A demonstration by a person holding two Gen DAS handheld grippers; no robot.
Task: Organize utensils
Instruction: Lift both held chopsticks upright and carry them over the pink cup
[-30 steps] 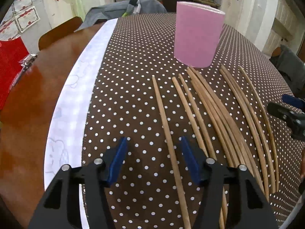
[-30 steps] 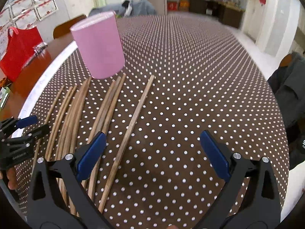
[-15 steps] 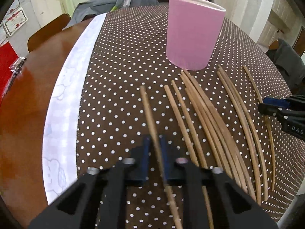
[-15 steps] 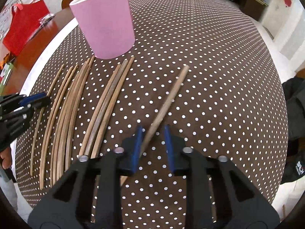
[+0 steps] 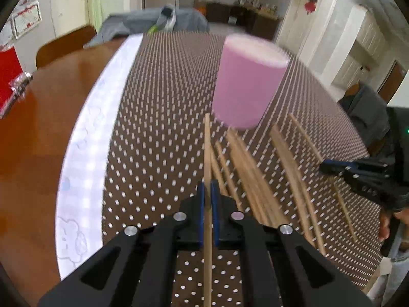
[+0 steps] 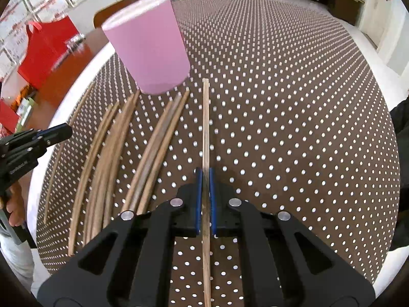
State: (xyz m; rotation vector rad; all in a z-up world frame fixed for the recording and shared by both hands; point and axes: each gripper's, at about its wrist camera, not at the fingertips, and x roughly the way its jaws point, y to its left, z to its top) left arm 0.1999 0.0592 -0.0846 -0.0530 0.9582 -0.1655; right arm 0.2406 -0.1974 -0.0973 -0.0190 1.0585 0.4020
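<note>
My left gripper (image 5: 207, 188) is shut on a wooden chopstick (image 5: 207, 151) that points at the base of the pink cup (image 5: 246, 81). My right gripper (image 6: 205, 174) is shut on another wooden chopstick (image 6: 205, 117), its tip just right of the pink cup (image 6: 149, 43). Both sticks seem lifted off the cloth. Several more chopsticks (image 5: 258, 168) lie fanned on the dotted brown tablecloth in front of the cup; they also show in the right wrist view (image 6: 110, 148). Each gripper shows in the other's view, the right one (image 5: 329, 166) and the left one (image 6: 58, 133).
The brown polka-dot cloth (image 6: 294, 102) covers a round wooden table (image 5: 38, 133) with a white strip (image 5: 89, 138) at its left border. A red bag (image 6: 43, 51) stands at the far left. Chairs and grey cloth (image 5: 153, 23) stand behind the table.
Both grippers went from open to shut, each on a chopstick. Both have since tilted up, and the sticks now point toward the cup. The left view is blurred by motion.
</note>
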